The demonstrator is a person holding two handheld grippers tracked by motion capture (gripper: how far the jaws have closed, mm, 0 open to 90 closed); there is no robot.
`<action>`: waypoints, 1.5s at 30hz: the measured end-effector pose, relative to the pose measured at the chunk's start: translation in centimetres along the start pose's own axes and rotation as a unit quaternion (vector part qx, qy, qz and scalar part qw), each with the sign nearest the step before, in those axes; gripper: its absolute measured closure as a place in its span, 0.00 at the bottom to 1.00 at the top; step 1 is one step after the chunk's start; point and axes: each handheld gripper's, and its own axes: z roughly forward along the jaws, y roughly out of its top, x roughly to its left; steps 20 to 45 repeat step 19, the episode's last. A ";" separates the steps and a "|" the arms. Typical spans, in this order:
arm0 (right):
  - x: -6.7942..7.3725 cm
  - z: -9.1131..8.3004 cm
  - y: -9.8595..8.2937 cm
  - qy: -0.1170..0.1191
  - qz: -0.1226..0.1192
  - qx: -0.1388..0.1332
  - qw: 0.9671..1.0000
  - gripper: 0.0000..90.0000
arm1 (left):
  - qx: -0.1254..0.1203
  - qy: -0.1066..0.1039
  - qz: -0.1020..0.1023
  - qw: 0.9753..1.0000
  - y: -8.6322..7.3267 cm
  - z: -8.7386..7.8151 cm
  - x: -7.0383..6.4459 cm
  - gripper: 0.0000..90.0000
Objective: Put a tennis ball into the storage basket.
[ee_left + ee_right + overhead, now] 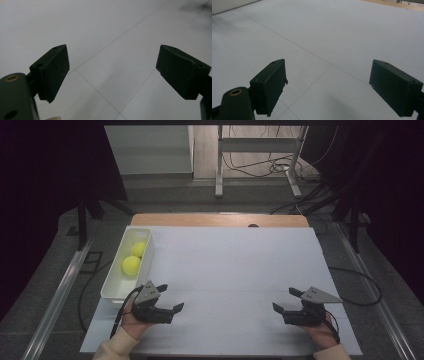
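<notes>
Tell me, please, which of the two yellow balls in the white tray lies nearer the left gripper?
The front ball, lower in the high view, lies nearer the left gripper; the other ball sits behind it, deeper in the white tray.

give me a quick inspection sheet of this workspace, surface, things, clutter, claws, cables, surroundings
surface: white table top with thin seam lines, wooden edge at the far side
job's things: two yellow balls, one nearer and one farther, both inside the white bin at the table's left edge
clutter: nothing seen on the open surface
claws: left claw open and holding nothing, near the bin's front end; right claw open and holding nothing, at the right front of the table
cables: a black cable trails from the left claw; loose cables on the floor beyond the table
surroundings: grey floor, a metal stand behind the table, dark sides
</notes>
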 end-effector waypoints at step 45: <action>0.2 0.2 0.0 0.009 -0.006 0.008 1.000 0.16 | -0.011 -0.010 -0.017 1.000 -0.3 0.0 0.4 0.14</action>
